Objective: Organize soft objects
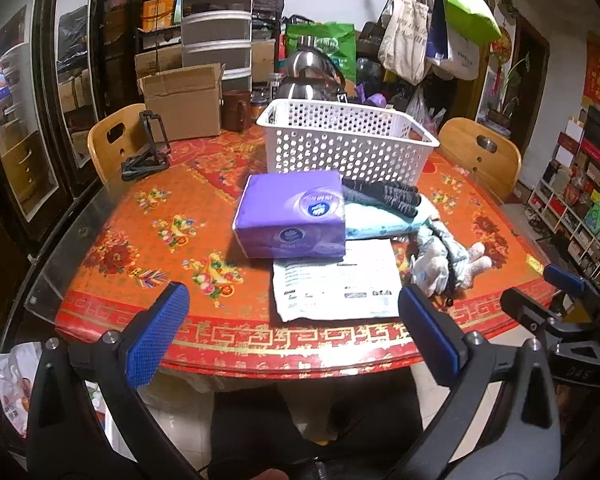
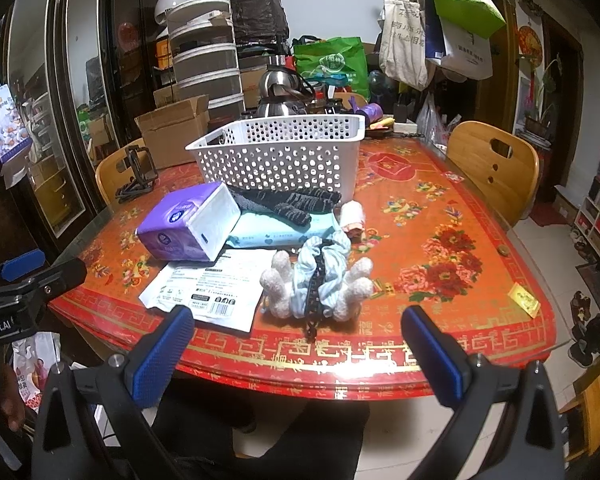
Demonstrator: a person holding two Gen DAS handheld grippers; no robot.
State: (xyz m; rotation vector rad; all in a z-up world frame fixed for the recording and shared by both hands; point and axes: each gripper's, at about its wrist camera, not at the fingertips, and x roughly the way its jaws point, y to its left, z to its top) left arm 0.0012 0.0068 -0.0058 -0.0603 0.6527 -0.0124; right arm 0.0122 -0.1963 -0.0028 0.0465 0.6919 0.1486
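A white perforated basket [image 1: 346, 140] [image 2: 280, 152] stands mid-table. In front of it lie a purple tissue pack [image 1: 292, 216] [image 2: 188, 226], a dark striped cloth [image 1: 384, 196] [image 2: 292, 202] on a pale blue wipes pack [image 1: 384, 222] [image 2: 276, 230], a flat white packet [image 1: 336, 284] [image 2: 208, 284], a plush toy in blue cloth [image 1: 444, 260] [image 2: 320, 280] and a small pink roll [image 2: 352, 216]. My left gripper [image 1: 292, 336] hangs open before the table's near edge. My right gripper [image 2: 296, 356] is open too, just short of the plush toy; it also shows at the right edge of the left wrist view [image 1: 560, 304].
The red floral table [image 1: 140, 232] [image 2: 440, 240] also holds a cardboard box [image 1: 184, 100], a black stand [image 1: 146, 148], kettles [image 1: 312, 76] and a small yellow card [image 2: 524, 300]. Wooden chairs [image 1: 480, 156] [image 2: 496, 164] flank the table. Bags hang behind.
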